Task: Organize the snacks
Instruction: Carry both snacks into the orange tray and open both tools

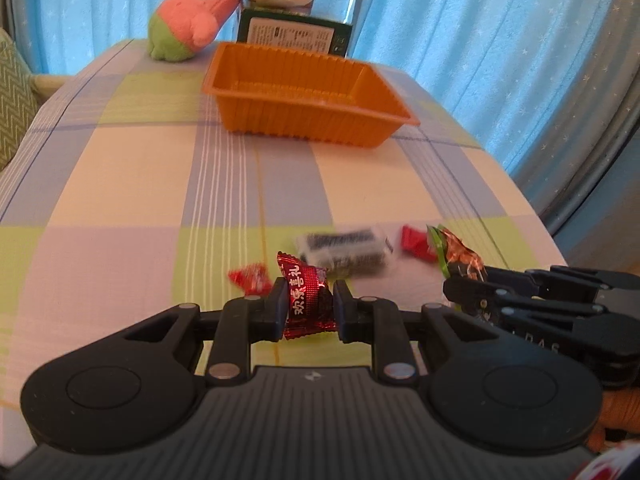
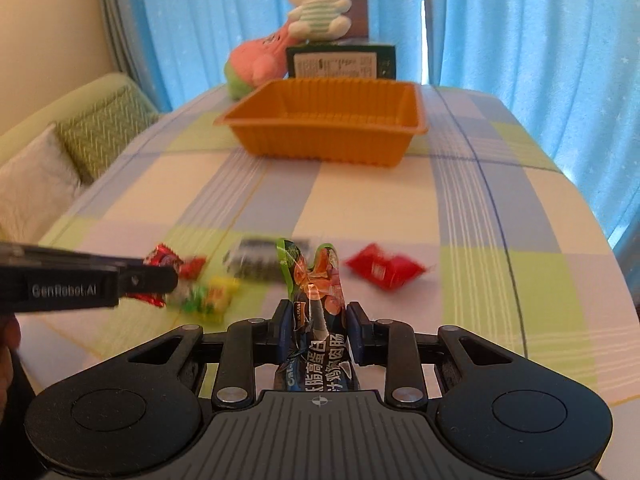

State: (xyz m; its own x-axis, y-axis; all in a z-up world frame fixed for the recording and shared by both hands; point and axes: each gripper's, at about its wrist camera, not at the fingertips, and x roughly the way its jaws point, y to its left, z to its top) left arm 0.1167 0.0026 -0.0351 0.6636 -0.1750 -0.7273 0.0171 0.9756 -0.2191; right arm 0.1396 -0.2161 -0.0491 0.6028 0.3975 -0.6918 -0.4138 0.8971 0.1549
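My left gripper [image 1: 307,307] is shut on a dark red foil candy [image 1: 306,300], held above the near part of the table. My right gripper [image 2: 318,326] is shut on a green and orange sausage snack packet [image 2: 316,308]. It also shows at the right of the left wrist view [image 1: 466,276]. An empty orange tray [image 1: 304,92] stands at the far middle of the table, also in the right wrist view [image 2: 328,120]. Loose on the cloth lie a black and white packet [image 1: 346,250], a red packet [image 1: 418,242], a small red candy [image 1: 250,276] and a yellow-green candy [image 2: 208,296].
The table has a checked cloth [image 1: 160,184] and curves down at its edges. Behind the tray stand a dark green box [image 1: 294,34], a pink and green plush [image 1: 192,20] and a white plush [image 2: 320,4]. Blue curtains hang behind. A sofa with cushions [image 2: 72,148] is at the left.
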